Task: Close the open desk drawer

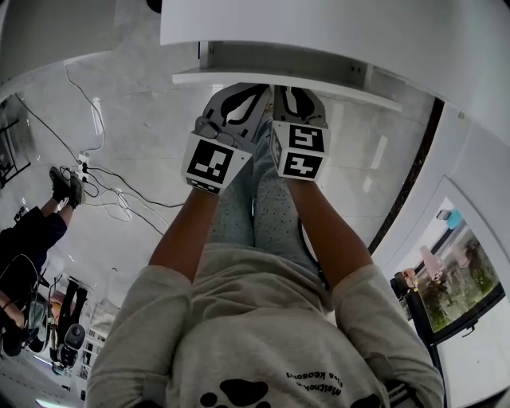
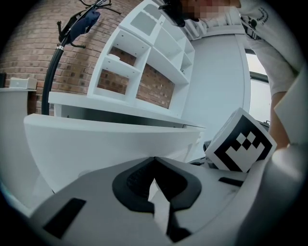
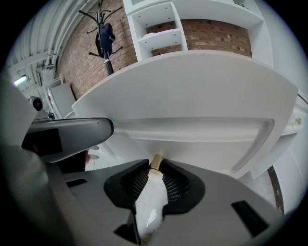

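Pale tiled floor (image 1: pixel 119 119), open drawer (image 1: pixel 263 78) jutting from desk (image 1: pixel 319 24), left gripper (image 1: pixel 237 96) and right gripper (image 1: pixel 298 94) at its front, left gripper view, jaws clenched on nothing, right gripper view, jaws slightly parted below drawer front.

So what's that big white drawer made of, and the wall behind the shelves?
The drawer looks like painted or laminated board. It is smooth, matte white with no grain showing, and a long groove is shaped into its front. I can't tell whether it is wood or plastic underneath. The wall is bare red-brown brick, rough, with pale mortar lines between the blocks.
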